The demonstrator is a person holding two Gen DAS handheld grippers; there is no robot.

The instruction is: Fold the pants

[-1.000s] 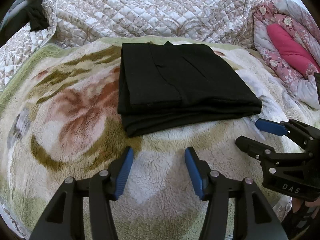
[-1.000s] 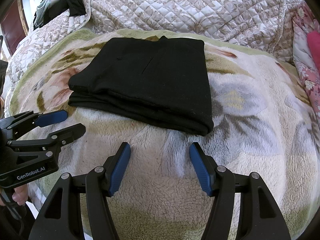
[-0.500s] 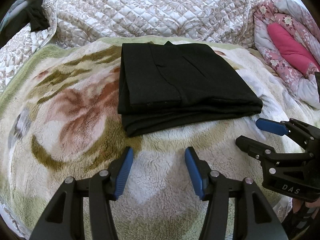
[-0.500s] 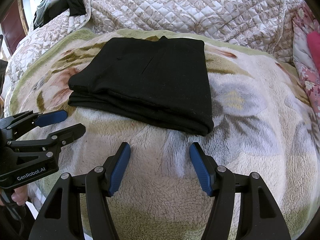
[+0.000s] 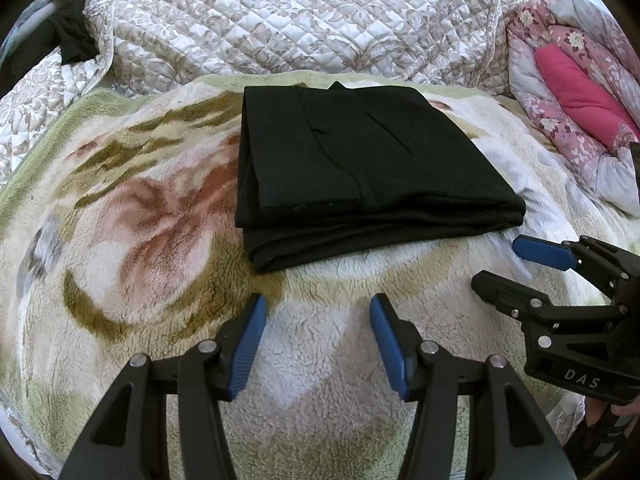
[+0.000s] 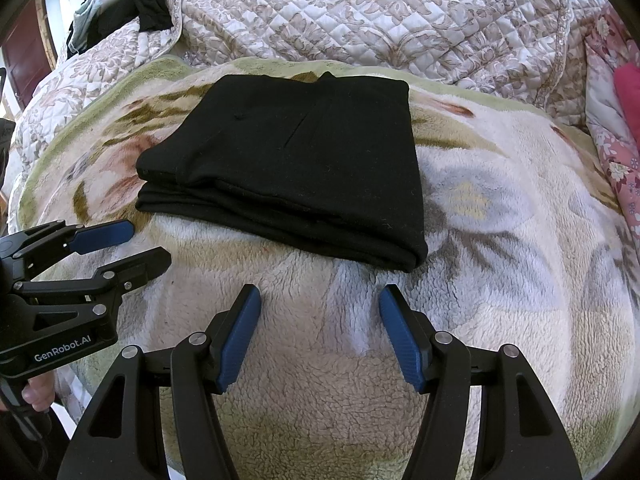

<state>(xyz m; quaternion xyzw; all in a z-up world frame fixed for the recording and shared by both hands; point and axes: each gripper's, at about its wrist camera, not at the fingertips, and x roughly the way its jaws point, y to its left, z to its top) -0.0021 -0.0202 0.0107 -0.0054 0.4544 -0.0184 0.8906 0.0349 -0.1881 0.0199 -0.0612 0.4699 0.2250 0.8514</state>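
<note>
Black pants (image 5: 360,168) lie folded into a flat rectangular stack on a fleece flower-print blanket (image 5: 152,240); they also show in the right wrist view (image 6: 304,160). My left gripper (image 5: 318,312) is open and empty, just short of the stack's near edge. My right gripper (image 6: 320,304) is open and empty, near the stack's near right corner. Each gripper shows in the other's view, the right (image 5: 504,264) and the left (image 6: 140,244), both apart from the pants.
A quilted beige bedspread (image 5: 300,20) rises behind the blanket. A pink floral quilt (image 5: 576,92) lies at the right. Dark clothes (image 6: 132,8) are piled at the far left. The blanket (image 6: 520,240) spreads around the pants.
</note>
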